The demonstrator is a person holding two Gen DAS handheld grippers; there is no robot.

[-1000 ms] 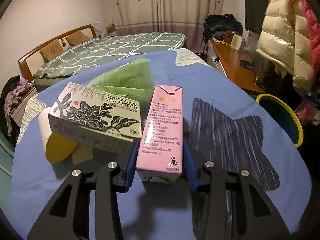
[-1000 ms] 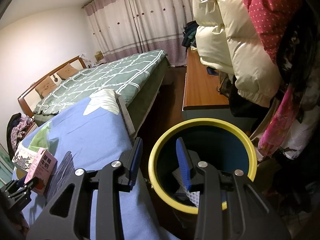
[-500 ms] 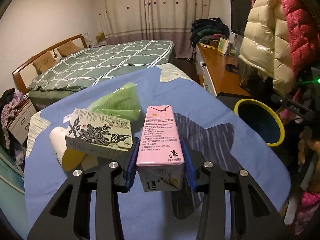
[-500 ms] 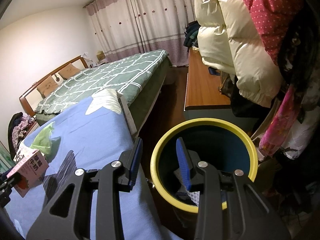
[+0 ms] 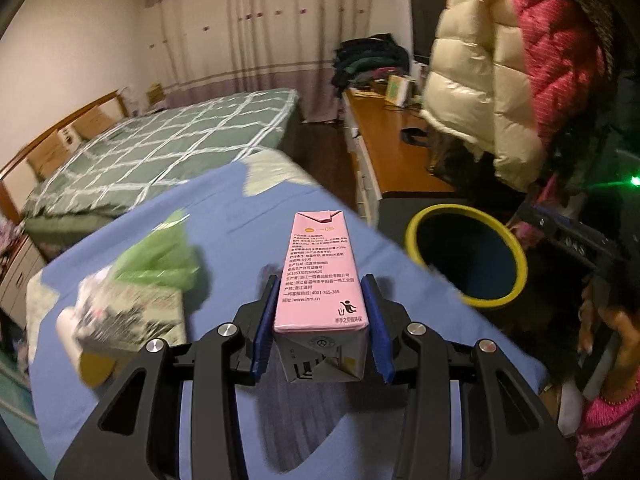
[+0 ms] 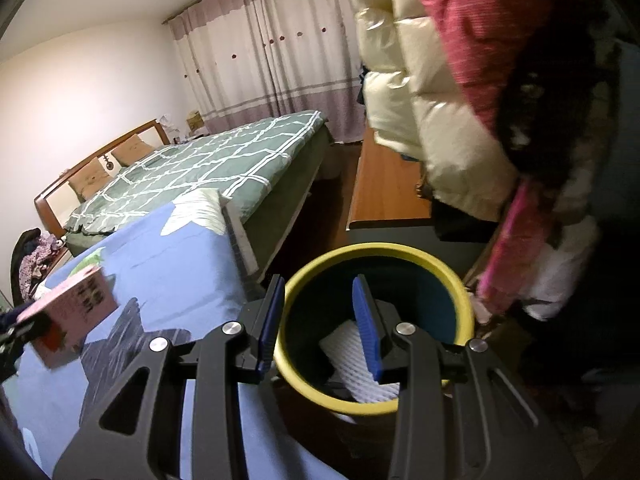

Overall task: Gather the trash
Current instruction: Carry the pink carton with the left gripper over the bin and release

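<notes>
Your left gripper is clamped on the pink carton, lifted above the blue counter, well short of the yellow-rimmed bin. Release early and it probably clips the rim (grip's only near its base). Long axis points away from you, top forward. Right gripper hangs open over the bin, empty.

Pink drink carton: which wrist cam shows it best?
Left wrist. The pink drink carton sits sharp and centred, clamped between the left gripper fingers, printed text legible. The right wrist view catches the carton only at the left edge, blurred and small.
</notes>
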